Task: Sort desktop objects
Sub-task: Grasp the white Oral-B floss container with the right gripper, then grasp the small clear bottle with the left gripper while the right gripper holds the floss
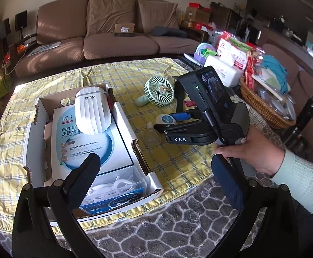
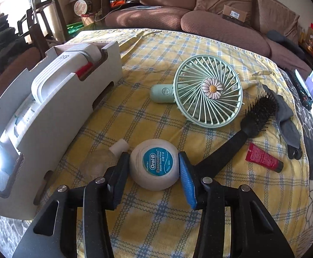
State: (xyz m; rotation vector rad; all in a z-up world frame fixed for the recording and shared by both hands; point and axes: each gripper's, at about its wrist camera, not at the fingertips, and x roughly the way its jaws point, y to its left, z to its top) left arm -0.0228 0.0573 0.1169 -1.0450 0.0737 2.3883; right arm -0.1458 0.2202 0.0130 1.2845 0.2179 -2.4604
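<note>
Pick-up step judged in hand; right claw (image 2: 154, 172) half-closed around floss container (image 2: 155, 164) on counter (image 2: 135, 116), pads touching both sides; left claw (image 1: 154, 185) wide open, empty; next: lift, transfer into cardboard box (image 2: 55, 116).

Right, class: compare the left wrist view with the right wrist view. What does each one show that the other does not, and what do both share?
Only the left wrist view shows the person's hand, the wicker basket and the box of white plastic picks in the cardboard tray.

Only the right wrist view shows the whole hairbrush and red tube.

Both show the green fan, the clear bottle, and the right gripper around the floss container.
</note>
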